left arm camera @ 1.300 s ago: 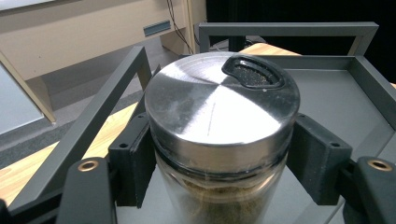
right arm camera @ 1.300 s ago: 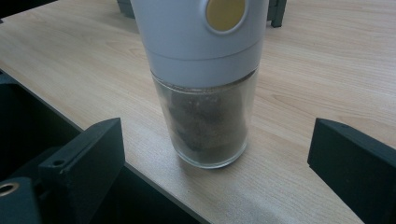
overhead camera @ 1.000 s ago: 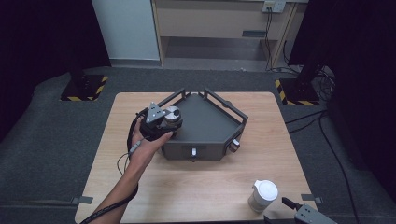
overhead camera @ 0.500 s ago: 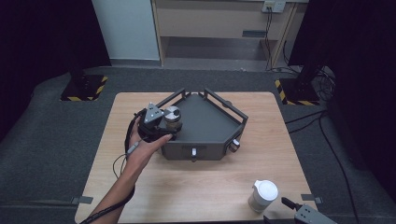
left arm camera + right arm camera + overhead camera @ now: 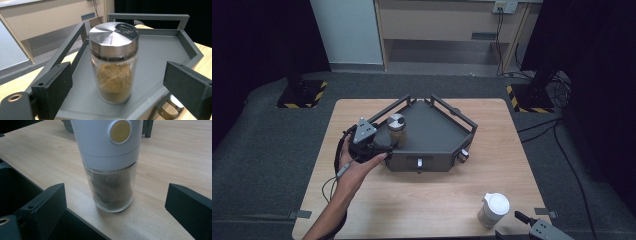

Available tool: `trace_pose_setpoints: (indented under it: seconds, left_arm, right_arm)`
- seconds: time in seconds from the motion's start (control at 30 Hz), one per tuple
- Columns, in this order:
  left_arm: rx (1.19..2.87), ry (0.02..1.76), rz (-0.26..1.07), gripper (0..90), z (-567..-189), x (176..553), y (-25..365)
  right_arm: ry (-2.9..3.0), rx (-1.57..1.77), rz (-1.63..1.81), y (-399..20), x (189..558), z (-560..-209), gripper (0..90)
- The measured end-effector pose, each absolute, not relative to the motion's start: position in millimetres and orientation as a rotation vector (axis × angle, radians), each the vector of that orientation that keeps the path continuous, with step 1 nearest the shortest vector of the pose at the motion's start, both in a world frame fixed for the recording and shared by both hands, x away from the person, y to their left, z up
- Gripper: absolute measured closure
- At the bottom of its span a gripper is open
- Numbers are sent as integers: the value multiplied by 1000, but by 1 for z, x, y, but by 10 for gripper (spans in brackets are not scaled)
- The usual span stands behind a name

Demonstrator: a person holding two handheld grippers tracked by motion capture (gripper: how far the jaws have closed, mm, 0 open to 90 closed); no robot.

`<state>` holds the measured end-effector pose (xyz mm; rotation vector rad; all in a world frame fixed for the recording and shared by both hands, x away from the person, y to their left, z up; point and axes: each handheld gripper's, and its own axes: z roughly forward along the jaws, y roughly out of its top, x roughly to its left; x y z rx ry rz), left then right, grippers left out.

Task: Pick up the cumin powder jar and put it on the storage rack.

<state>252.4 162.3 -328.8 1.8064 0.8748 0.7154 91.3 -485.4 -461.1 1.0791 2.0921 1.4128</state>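
Table (image 5: 422, 200), then grey tray (image 5: 437, 135): spice jar (image 5: 396, 129) stands upright at its left rail. Your left gripper (image 5: 384, 148) just opened wide, jar loose between the jaws. Swing sideways while retreating and you'll tip it.

The high view looks forward and down over the whole table (image 5: 422, 200). The left gripper view sits close, facing the jar (image 5: 113, 62) on the tray (image 5: 160, 50); both appear in the high view. The right gripper view looks closely across the table's near edge at the grinder (image 5: 110, 165).
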Motion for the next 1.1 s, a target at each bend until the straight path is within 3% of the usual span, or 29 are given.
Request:
trace_pose_setpoints:
  seconds: [0.43,1.1]
  left_arm:
    - [1763,886,725,67,-336,208,178]
    - [1725,930,717,59,-366,172,190]
  right_arm:
    - [2093,1081,1413,-486,92,-462,39]
    - [2091,1081,1418,-487,92,-462,38]
